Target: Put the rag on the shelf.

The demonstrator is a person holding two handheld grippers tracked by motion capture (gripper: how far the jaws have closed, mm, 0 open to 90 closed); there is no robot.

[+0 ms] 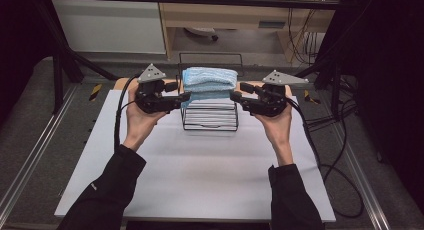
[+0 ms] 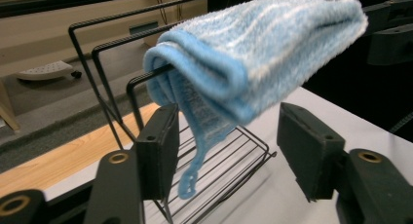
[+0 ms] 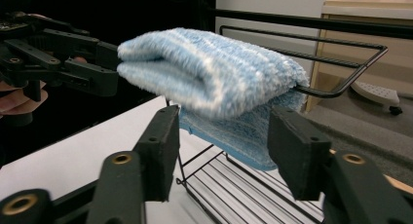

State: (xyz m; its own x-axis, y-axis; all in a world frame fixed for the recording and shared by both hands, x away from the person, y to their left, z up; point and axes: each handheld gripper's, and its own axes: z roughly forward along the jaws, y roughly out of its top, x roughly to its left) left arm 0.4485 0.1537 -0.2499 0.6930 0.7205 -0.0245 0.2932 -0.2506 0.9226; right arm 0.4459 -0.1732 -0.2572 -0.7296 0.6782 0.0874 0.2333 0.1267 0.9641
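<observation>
High view has the folded blue towel (image 1: 209,81) resting atop the wire rack (image 1: 210,121) at twelve o'clock on the tabletop (image 1: 200,175), both grippers' fingers spread beside its ends, probably about to close and lift.

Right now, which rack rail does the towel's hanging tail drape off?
In the left gripper view, the tail hangs off the nearest, lowest rail of the rack; the two taller rails behind carry none of the blue towel's tail.

The person's left hand (image 1: 141,121) holds the black two-jaw left gripper (image 1: 183,96), jaws spread apart and pointing inward. The right hand (image 1: 276,124) holds the matching black right gripper (image 1: 234,96) (jaws likewise parted), facing it; both forearms wear dark sleeves.
</observation>
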